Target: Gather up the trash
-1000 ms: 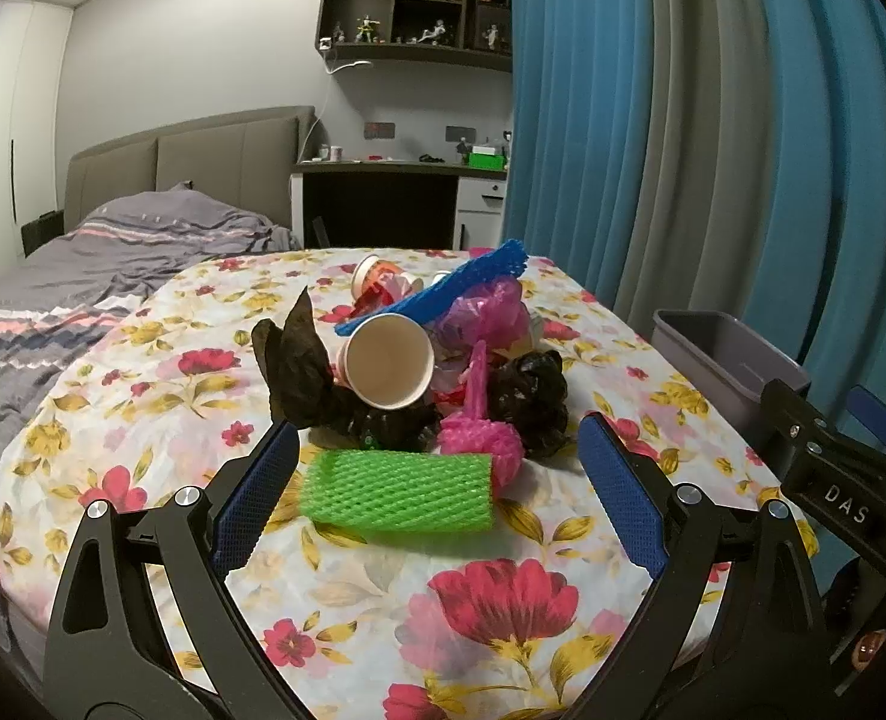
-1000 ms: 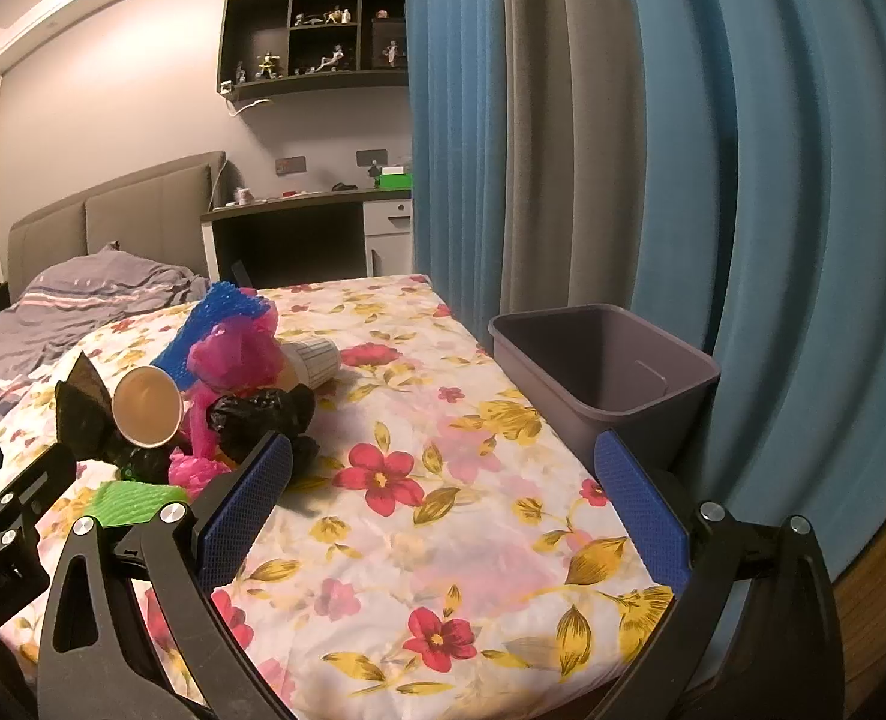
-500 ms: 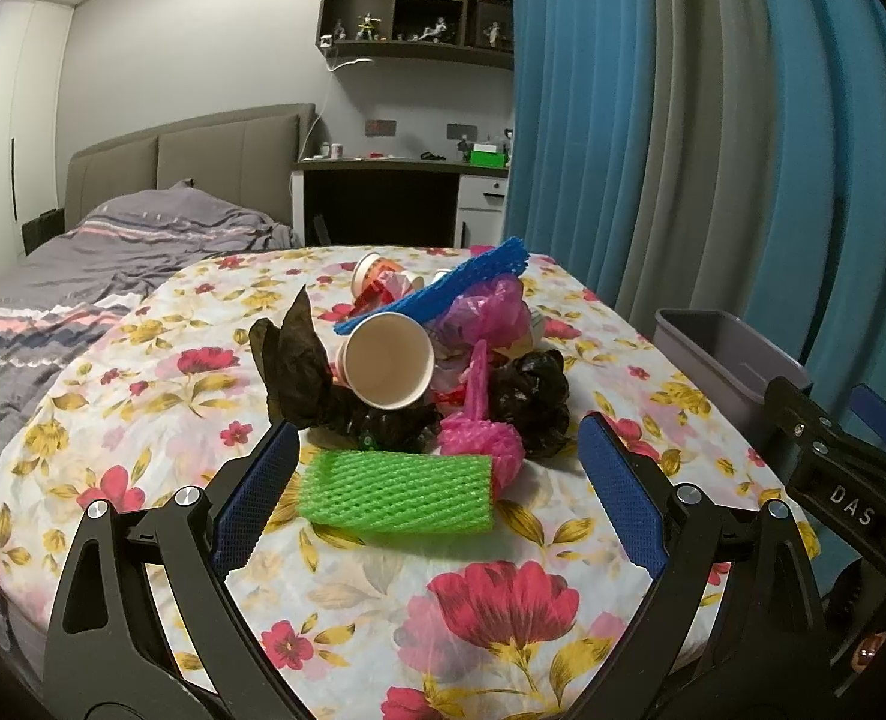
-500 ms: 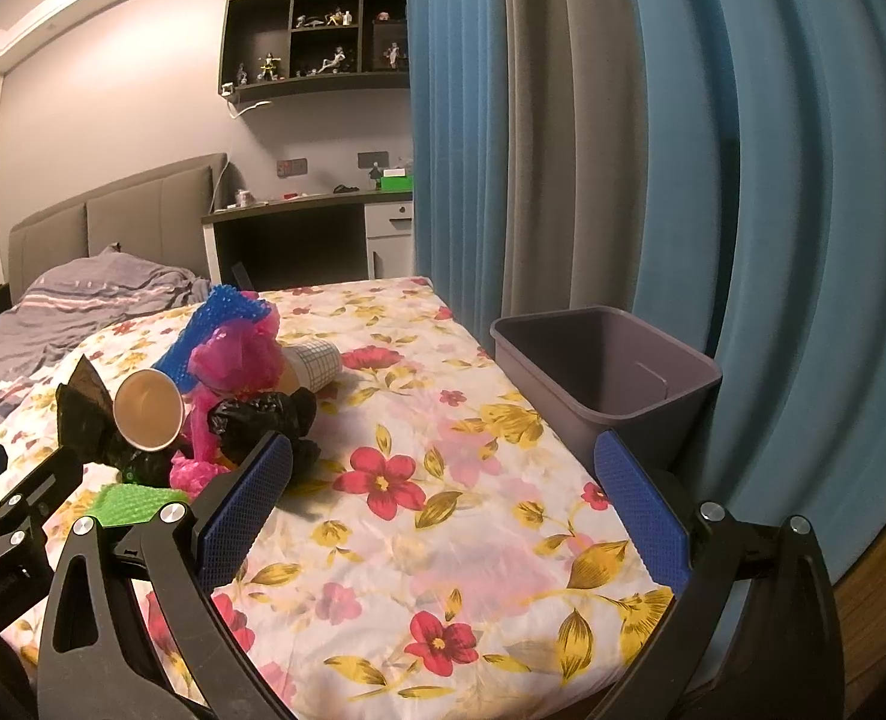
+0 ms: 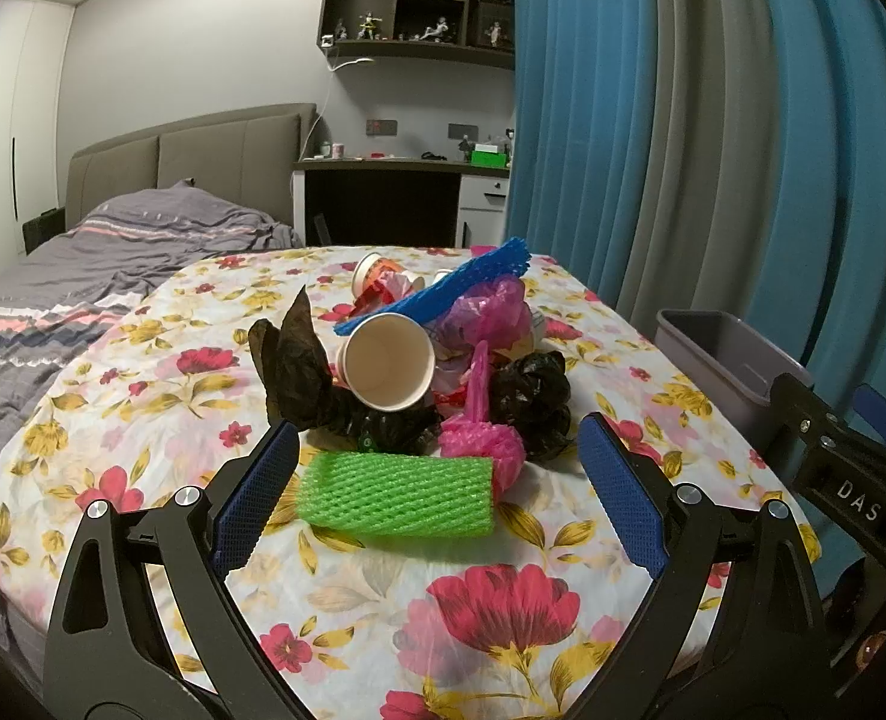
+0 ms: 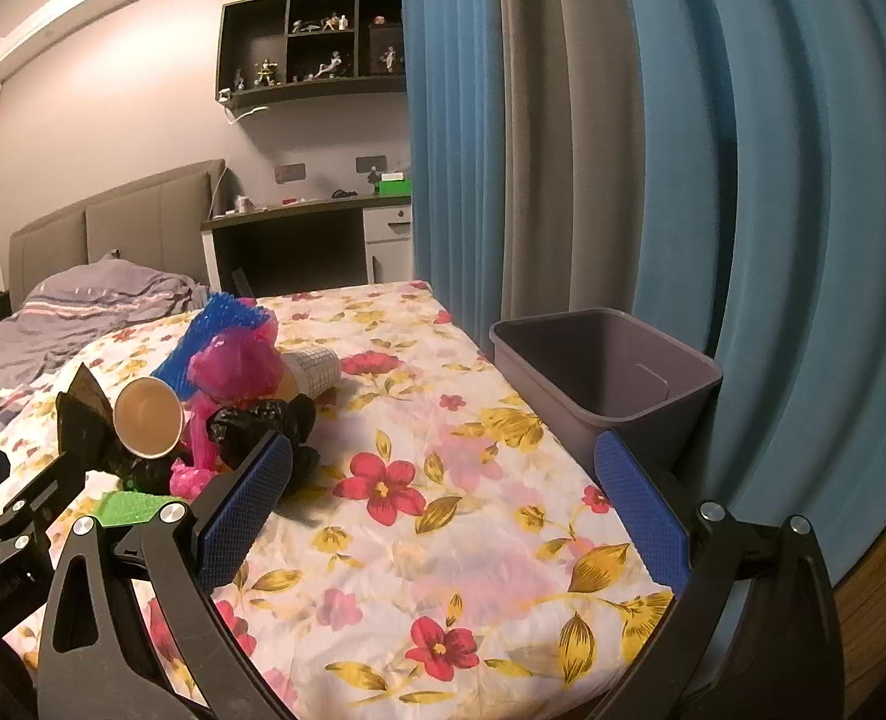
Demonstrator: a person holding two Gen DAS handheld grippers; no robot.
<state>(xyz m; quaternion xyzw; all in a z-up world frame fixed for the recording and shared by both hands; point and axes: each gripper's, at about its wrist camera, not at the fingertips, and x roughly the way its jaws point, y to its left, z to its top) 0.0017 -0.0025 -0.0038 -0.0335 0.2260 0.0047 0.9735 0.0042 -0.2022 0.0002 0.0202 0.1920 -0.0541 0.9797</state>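
Green foam netting, a ribbed tube [image 5: 398, 495], lies on the floral cloth of the table [image 5: 502, 612] at the near edge of the trash heap, between the spread blue-padded fingers of the left gripper [image 5: 437, 495], untouched. Behind it sit a paper cup [image 5: 387, 362] on its side, crumpled black bags [image 5: 529, 399], pink plastic [image 5: 481, 441] and blue mesh [image 5: 443, 294]. The right gripper [image 6: 443, 513] hangs wide apart, holding nothing. A smooth grey bin [image 6: 607, 384] stands at the table's right edge.

three paper cups [image 5: 387, 362], one bin [image 6: 607, 372]
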